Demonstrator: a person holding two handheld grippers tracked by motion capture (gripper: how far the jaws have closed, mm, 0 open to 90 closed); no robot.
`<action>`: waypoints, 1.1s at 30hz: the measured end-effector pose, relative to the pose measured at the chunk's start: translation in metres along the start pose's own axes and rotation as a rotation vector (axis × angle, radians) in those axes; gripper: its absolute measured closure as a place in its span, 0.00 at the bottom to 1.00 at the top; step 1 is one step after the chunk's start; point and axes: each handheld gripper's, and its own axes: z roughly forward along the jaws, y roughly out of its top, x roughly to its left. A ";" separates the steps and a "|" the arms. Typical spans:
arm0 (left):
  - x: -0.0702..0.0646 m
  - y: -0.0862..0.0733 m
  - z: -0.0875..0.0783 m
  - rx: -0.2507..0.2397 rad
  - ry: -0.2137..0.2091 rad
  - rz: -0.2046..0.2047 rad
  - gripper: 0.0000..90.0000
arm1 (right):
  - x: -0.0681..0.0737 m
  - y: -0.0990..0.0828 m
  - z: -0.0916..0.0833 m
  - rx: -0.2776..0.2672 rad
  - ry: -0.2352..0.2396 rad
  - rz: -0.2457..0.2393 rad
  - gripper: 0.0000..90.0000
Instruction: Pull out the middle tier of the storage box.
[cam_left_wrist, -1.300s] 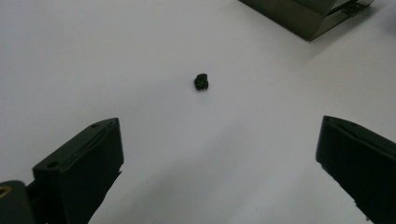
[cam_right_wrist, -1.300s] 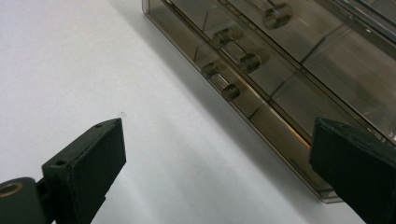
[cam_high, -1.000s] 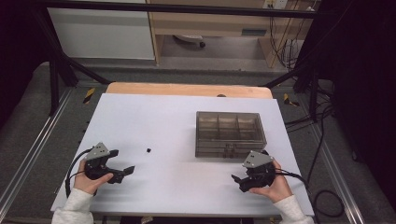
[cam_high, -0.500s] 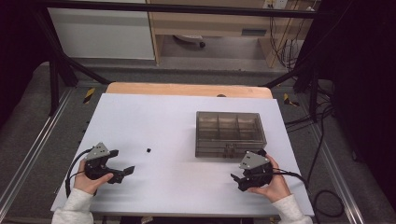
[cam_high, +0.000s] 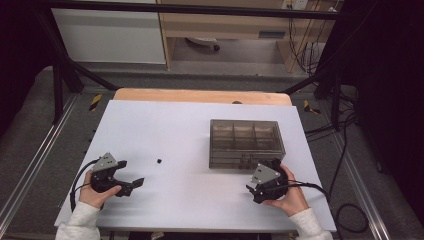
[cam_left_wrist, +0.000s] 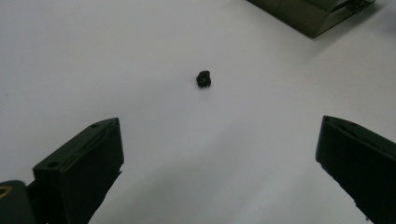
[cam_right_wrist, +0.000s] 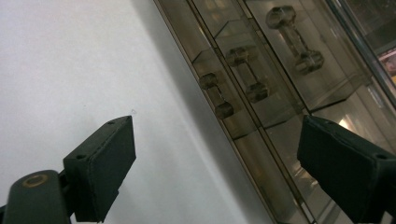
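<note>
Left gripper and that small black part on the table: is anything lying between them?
Nothing. In the left gripper view, only bare white table lies between the open left gripper and the small black part. The high view agrees.

A white rectangular table (cam_high: 165, 130) with a light wooden strip (cam_high: 200, 96) along its 12 o'clock edge stood on a grey carpeted floor (cam_high: 30, 130). Black metal frame bars (cam_high: 200, 9) crossed overhead and slanted down at 10 and 2 o'clock. Beyond stood a white cabinet panel (cam_high: 110, 35) and a light wooden desk (cam_high: 225, 25); black cables (cam_high: 345, 150) lay at 3 o'clock.
</note>
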 end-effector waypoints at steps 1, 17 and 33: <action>0.000 0.000 0.000 0.001 0.001 0.001 0.00 | 0.000 0.000 0.000 0.000 -0.002 -0.010 0.15; 0.000 0.000 0.000 0.001 0.000 0.002 0.00 | 0.010 0.005 0.014 0.045 -0.065 -0.213 0.23; 0.000 0.000 0.000 0.003 0.001 0.001 0.00 | 0.014 0.003 0.021 0.026 -0.158 -0.345 0.36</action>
